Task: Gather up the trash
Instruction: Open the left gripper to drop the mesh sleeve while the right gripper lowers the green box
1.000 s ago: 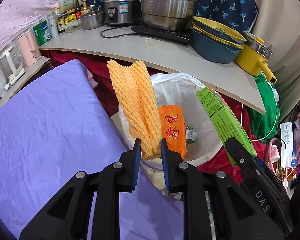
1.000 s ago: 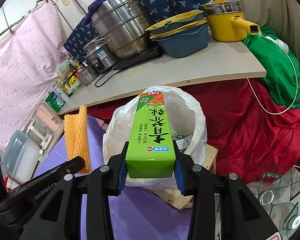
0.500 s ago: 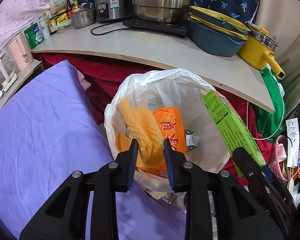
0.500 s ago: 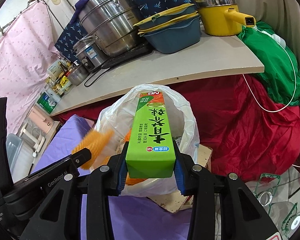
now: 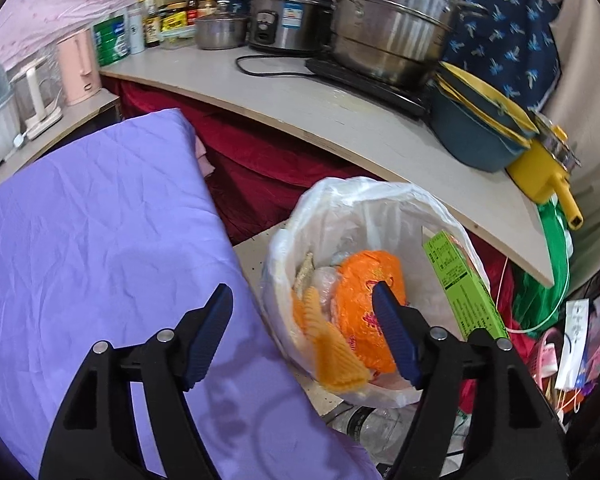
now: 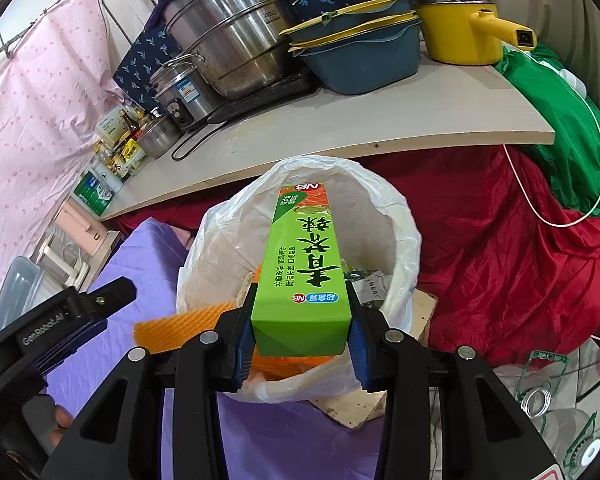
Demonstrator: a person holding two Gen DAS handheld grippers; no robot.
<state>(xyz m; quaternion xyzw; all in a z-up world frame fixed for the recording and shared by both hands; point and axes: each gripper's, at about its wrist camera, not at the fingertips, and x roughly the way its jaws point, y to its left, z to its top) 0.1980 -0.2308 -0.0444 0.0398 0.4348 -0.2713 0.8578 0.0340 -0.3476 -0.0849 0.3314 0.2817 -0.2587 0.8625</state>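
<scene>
A white trash bag (image 5: 364, 208) lines a bin between the purple bed and the shelf. Inside lie an orange packet (image 5: 360, 312) and the orange foam net (image 5: 332, 352), which rests against the near rim. My left gripper (image 5: 304, 320) is open and empty just above the bag's near edge. My right gripper (image 6: 298, 332) is shut on a green carton (image 6: 304, 272) and holds it over the bag (image 6: 384, 216). The carton also shows in the left wrist view (image 5: 460, 288). The foam net shows in the right wrist view (image 6: 180, 322) too.
A purple sheet (image 5: 92, 248) covers the bed at left. A wooden shelf (image 5: 340, 116) behind the bag carries steel pots (image 5: 388, 24), blue basins (image 5: 476, 128) and a yellow pot (image 5: 540, 168). Red cloth (image 6: 500, 248) hangs below it. Empty bottles (image 6: 556, 420) lie on the floor at right.
My left gripper opened and let go of the orange foam net, which dropped into the bag. The right gripper stayed over the bag with the green carton.
</scene>
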